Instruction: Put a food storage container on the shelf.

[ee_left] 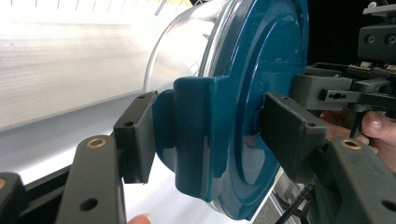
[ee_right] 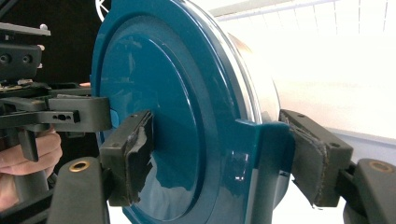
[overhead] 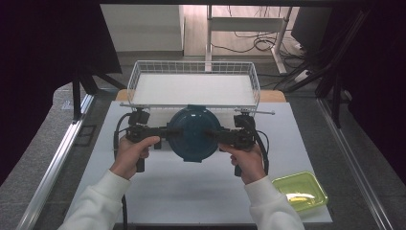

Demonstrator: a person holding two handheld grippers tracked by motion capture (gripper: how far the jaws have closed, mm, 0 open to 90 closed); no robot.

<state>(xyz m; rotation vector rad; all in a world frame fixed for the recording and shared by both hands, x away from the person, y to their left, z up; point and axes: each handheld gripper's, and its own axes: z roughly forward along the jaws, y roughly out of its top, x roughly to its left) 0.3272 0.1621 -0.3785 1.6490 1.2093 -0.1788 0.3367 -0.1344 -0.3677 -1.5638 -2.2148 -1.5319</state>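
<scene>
Dark curtains are flanking a white worktop (overhead: 191, 191), where a wire basket (overhead: 194, 72) is sitting at the far edge and a green tray (overhead: 300, 190) near right. Just before the basket, left claw (overhead: 168, 132) and right claw (overhead: 216, 134) are each pinching a side clip of the blue-lidded container (overhead: 194, 133).

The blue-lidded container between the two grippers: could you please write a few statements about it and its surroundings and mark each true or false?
1. Both the left gripper and the right gripper clamp the blue-lidded container at opposite side tabs. True.
2. The container sits inside the white wire basket. False: it is in front of the basket, over the table.
3. A yellow-green tray lies on the table by the person's right arm. True.
4. The container's body is opaque black. False: it is clear below the blue lid.
</scene>
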